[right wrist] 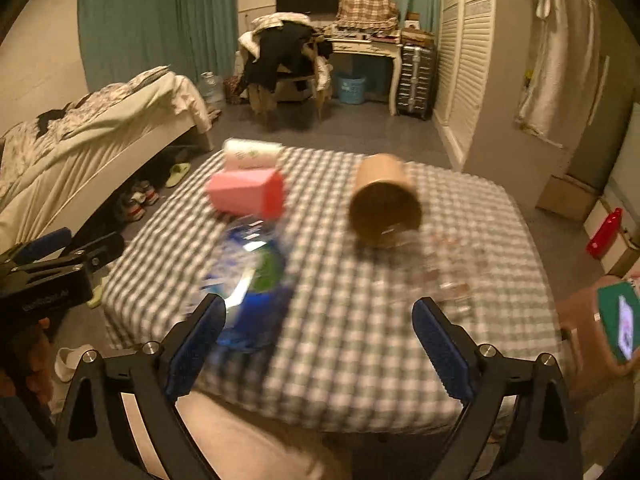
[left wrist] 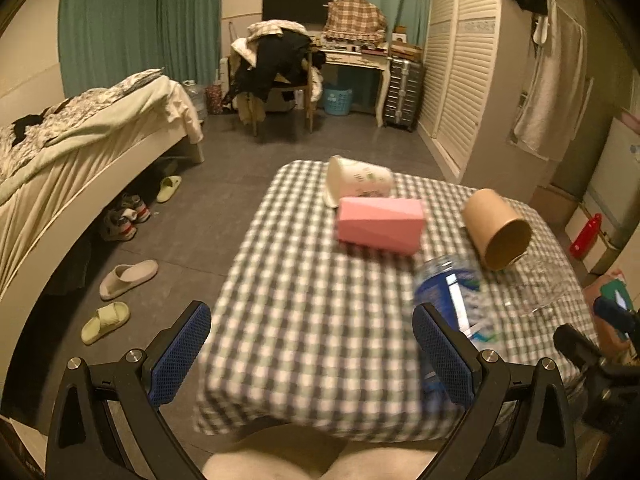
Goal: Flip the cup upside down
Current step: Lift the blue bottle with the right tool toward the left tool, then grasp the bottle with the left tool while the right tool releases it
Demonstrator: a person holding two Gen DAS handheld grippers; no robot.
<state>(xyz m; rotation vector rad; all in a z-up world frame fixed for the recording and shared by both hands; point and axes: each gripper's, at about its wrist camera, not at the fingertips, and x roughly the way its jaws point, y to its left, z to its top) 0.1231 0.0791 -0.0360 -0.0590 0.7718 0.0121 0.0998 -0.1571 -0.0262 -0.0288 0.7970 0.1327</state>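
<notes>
A checked table [left wrist: 304, 320] carries four cups lying on their sides and a water bottle [left wrist: 452, 292]. In the left wrist view the white cup [left wrist: 358, 182] lies at 12 o'clock, touching the pink cup [left wrist: 380, 220] just in front of it. The brown cup [left wrist: 496, 228] lies at 2 o'clock with its open mouth toward the camera. A clear cup [left wrist: 536, 284], blurred, lies just beside the brown one. The bottle lies between the pink cup and the near edge. The left gripper [left wrist: 312, 356] has its jaws spread wide, holding nothing. The right gripper [right wrist: 320, 344] is likewise wide apart and empty, the bottle [right wrist: 252, 272] at its 10 o'clock.
</notes>
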